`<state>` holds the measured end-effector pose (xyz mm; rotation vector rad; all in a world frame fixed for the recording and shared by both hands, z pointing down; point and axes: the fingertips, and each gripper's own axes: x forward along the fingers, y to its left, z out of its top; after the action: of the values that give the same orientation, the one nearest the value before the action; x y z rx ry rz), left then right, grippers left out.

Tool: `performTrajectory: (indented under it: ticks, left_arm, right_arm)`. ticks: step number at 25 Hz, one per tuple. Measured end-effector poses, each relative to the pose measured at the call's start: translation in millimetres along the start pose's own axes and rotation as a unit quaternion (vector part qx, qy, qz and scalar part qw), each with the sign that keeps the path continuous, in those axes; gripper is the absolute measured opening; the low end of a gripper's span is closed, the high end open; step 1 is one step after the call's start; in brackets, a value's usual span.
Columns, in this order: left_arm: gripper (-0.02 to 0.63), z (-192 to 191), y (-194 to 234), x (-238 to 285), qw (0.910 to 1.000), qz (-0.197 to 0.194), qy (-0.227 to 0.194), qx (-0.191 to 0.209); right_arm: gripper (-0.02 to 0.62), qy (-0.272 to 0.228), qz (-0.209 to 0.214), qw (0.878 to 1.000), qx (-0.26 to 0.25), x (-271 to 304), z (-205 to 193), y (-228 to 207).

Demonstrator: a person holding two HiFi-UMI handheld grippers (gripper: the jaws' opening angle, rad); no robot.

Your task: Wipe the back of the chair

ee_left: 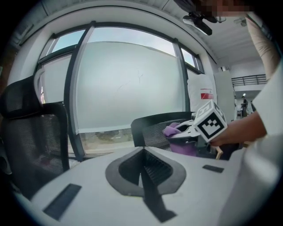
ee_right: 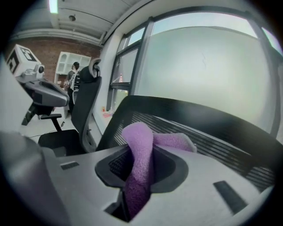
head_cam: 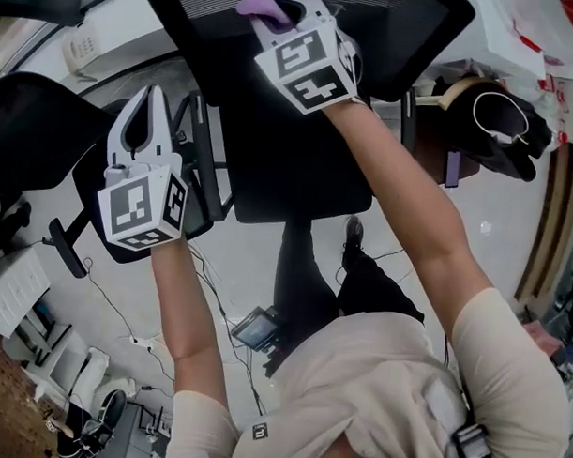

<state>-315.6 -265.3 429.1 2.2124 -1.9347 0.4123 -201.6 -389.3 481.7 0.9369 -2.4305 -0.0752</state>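
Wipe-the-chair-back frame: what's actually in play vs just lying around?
In play: purple cloth, clamped in the right hand-held gripper; mesh chair back in front of it.

Lying about: left hand-held gripper, shut and empty; second chair at left; small device on the floor.

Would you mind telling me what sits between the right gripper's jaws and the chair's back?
A purple cloth, clamped in the right gripper, its free end folded toward the chair back; the right gripper view shows it.
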Motion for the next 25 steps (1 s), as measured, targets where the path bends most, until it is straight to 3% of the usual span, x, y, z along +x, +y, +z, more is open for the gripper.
performTrajectory:
  ticks: [5, 13, 19, 25]
  left_arm:
    - [0.008, -16, 34, -21, 0.9997, 0.023, 0.004, -0.009]
    - [0.008, -23, 54, -34, 0.9993, 0.033, 0.005, -0.017]
    - [0.008, -17, 35, -22, 0.9999, 0.012, 0.002, -0.009]
    - [0.008, -4, -16, 6, 0.9995, -0.031, -0.002, 0.005]
  right_arm:
    - [0.091, -0.001, 0.063, 0.997, -0.036, 48, 33, 82]
    - [0.091, -0.001, 0.055, 0.998, -0.043, 53, 37, 91]
    - [0.089, 0.013, 0.036, 0.999, -0.038, 42, 21, 72]
    - [0.087, 0.048, -0.028, 0.998, -0.008, -6, -42, -6]
